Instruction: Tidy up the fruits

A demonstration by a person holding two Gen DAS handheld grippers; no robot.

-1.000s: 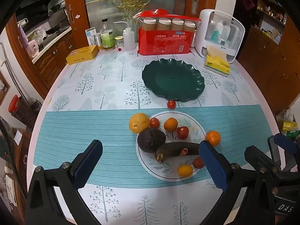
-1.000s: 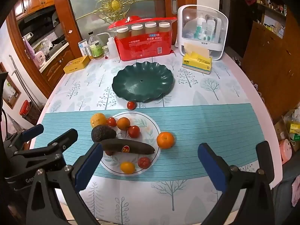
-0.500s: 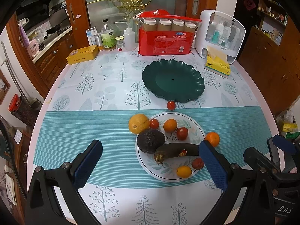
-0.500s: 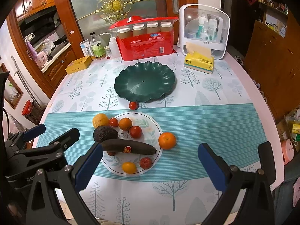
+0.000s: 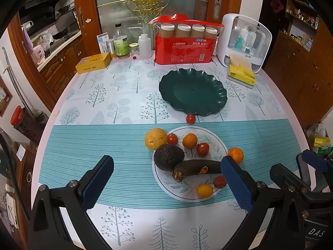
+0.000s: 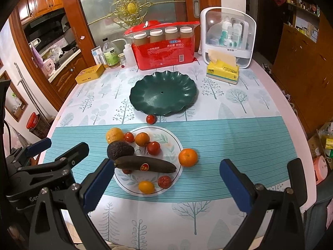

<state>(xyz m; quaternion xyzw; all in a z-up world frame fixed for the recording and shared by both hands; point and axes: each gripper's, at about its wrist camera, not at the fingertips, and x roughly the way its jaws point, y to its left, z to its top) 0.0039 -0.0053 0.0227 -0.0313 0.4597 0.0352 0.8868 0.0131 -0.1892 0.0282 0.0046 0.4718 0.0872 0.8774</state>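
Two hand-held grippers, left gripper (image 5: 166, 184) and right gripper (image 6: 165, 184), hover with jaws spread wide and empty above a white plate (image 6: 175, 143) of fruit (avocado (image 6: 120, 150), dark banana (image 6: 145, 165), tomatoes); an empty green plate (image 6: 163, 93) sits beyond it

Not much going on here honestly. The right gripper (image 6: 164, 185) drifts a bit left and closer to the table, so in its view the white plate (image 6: 173, 138) and green plate (image 6: 187, 87) slide slightly right (fruit itself hasn't budged). The left gripper (image 5: 166, 184) barely shifts, maybe a hair forward.
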